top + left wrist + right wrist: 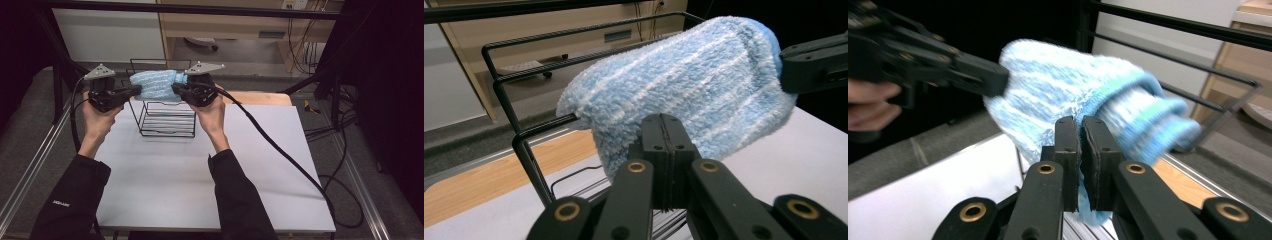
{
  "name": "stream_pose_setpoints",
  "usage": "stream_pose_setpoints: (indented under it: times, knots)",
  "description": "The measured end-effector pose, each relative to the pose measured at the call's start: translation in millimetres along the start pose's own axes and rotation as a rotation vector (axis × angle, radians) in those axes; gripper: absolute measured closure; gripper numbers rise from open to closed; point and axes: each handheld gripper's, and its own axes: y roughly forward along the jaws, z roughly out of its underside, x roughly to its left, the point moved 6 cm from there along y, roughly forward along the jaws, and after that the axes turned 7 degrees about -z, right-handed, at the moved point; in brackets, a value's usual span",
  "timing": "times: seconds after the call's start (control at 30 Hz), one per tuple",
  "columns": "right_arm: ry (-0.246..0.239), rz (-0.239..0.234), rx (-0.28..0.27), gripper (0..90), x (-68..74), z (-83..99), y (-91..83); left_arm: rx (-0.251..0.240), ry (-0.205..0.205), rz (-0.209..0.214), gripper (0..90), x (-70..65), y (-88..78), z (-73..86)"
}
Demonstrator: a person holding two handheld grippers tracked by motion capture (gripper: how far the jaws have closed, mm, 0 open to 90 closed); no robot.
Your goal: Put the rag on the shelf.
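Sock [156,85], fuzzy blue and striped, was pinched at both ends, left gripper [131,91] with jaws pressed together on one end, right gripper [177,89] with jaws nipping the cuff, so it hung stretched just above the black wire rack [165,120] on the white tabletop [200,170].

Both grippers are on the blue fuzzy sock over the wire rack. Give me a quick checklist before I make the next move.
1. Left gripper clamped on the sock: ok, jaws shut on the fabric.
2. Right gripper clamped near the cuff end: ok, jaws nearly together with fabric pinched between them.
3. Sock stretched between both grippers, not sagging: ok.
4. Sock above the wire rack, at its top bars: ok.
5. Sock snagged on a rack bar: cannot tell.
6. Rack standing upright on the table: ok.
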Motion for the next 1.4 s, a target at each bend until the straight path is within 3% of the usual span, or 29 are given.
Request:
stream_pose_setpoints:
  times: [0.33, 0.63, 0.93, 1.4]
  knots:
    - [0.014, 0.031, 0.001, 85.8, -10.7, 15.3, 9.3, 0.0, -0.004, -0.015, 89.3, 0.6, 7.9, 7.4]
    - [-0.009, 0.025, -0.015, 81.4, -5.9, 14.7, 4.5, -0.025, -0.013, -0.001, 84.2, -1.1, 5.5, 9.0]
    - [-0.012, 0.001, -0.057, 68.7, 4.8, 3.7, -10.5, -0.043, -0.004, -0.007, 68.4, -6.2, -12.1, 1.3]
    - [-0.001, -0.015, -0.053, 47.0, 5.8, -4.0, -25.9, -0.042, 0.005, -0.035, 38.8, -2.2, -22.9, -0.5]
